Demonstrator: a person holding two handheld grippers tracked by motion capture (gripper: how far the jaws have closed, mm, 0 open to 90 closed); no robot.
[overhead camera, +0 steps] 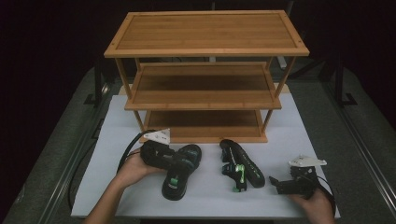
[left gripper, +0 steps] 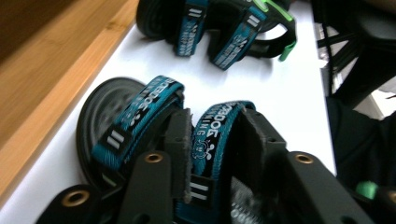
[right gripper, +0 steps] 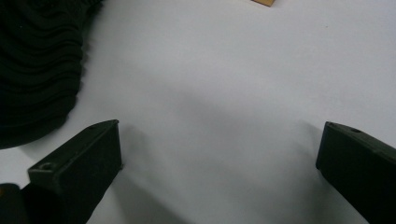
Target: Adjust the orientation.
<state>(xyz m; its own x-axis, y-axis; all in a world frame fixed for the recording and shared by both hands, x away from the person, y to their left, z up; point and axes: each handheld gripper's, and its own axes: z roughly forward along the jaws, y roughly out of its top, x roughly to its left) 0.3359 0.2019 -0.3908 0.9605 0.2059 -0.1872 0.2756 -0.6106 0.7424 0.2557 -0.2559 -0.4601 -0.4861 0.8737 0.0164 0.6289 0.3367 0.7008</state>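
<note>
The near sandal [overhead camera: 180, 171] lies on the white bench [overhead camera: 116, 140] before the bamboo shoe rack [overhead camera: 205, 74]; my left tool [left gripper: 212, 140] has its jaws pinched on that sandal's blue strap [left gripper: 217, 135]. The other sandal [overhead camera: 242, 164] lies just beside. My right tool [right gripper: 219, 154] rests wide open, holding nothing.

I am counting two sandals [overhead camera: 181, 171] [overhead camera: 240, 164], one rack [overhead camera: 205, 74] with three shelves, one white board [overhead camera: 116, 140], and two grippers, left [overhead camera: 180, 161] and right [overhead camera: 273, 182], in two hands.
</note>
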